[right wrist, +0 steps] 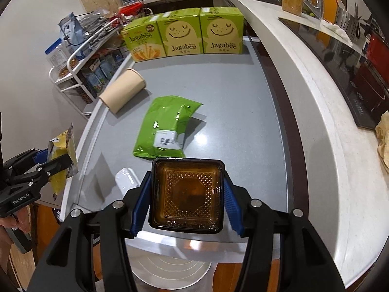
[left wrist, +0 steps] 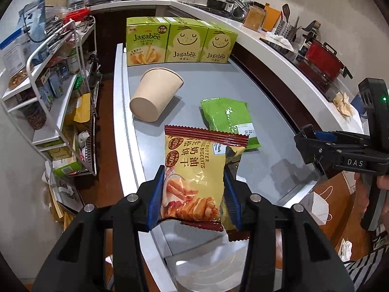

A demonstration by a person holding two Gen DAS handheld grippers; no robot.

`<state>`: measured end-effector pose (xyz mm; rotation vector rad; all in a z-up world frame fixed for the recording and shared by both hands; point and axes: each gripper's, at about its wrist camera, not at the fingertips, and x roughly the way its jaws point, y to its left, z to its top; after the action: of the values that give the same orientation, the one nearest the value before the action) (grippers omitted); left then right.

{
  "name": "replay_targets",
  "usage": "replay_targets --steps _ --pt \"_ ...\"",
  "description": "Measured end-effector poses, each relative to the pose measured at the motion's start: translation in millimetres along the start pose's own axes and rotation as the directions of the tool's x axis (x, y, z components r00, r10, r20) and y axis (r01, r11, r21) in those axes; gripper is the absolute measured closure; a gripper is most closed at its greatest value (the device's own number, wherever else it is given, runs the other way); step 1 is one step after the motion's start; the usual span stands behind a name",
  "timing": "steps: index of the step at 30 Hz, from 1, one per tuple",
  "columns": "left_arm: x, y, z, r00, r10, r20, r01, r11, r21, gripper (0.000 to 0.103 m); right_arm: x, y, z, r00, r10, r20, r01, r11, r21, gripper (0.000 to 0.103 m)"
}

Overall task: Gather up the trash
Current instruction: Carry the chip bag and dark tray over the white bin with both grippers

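Note:
My left gripper (left wrist: 193, 194) is shut on a yellow butter-biscuit wrapper (left wrist: 194, 172), held above the near end of the grey table (left wrist: 243, 80). My right gripper (right wrist: 186, 197) is shut on a square amber plastic tray (right wrist: 186, 192) with a black rim, also lifted over the table's near edge. On the table lie a green snack bag (left wrist: 228, 119) (right wrist: 167, 126) and a tipped-over beige paper cup (left wrist: 155, 95) (right wrist: 122, 92). The right gripper (left wrist: 313, 143) shows at the right edge of the left wrist view. At the left edge of the right wrist view the left gripper (right wrist: 52, 160) holds the wrapper (right wrist: 62, 155).
Three green Jagabee boxes (left wrist: 180, 41) (right wrist: 184, 34) stand at the table's far end. A white wire rack (left wrist: 56, 77) full of goods stands to the left. A white counter (right wrist: 316, 121) with a red pot (left wrist: 323, 60) curves along the right. A round white bin lid (right wrist: 170, 270) sits below the near edge.

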<state>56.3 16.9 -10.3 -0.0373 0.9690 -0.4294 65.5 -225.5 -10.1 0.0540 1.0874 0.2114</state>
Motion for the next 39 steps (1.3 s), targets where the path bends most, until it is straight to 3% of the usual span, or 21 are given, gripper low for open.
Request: replay_targets --steps 14,39 --pt "-39.1 -13.7 -31.7 1.000 0.007 0.024 -0.007 1.000 -0.022 0.057 -33.6 21.0 -25.7 0.998 0.056 0.019 -0.055 0.997 -0.050 0.050" --pt "-52.6 -49.8 -104.8 0.998 -0.007 -0.070 0.005 1.000 -0.024 0.057 -34.8 42.7 -110.3 0.977 0.149 -0.155 -0.166 0.981 -0.102 0.050"
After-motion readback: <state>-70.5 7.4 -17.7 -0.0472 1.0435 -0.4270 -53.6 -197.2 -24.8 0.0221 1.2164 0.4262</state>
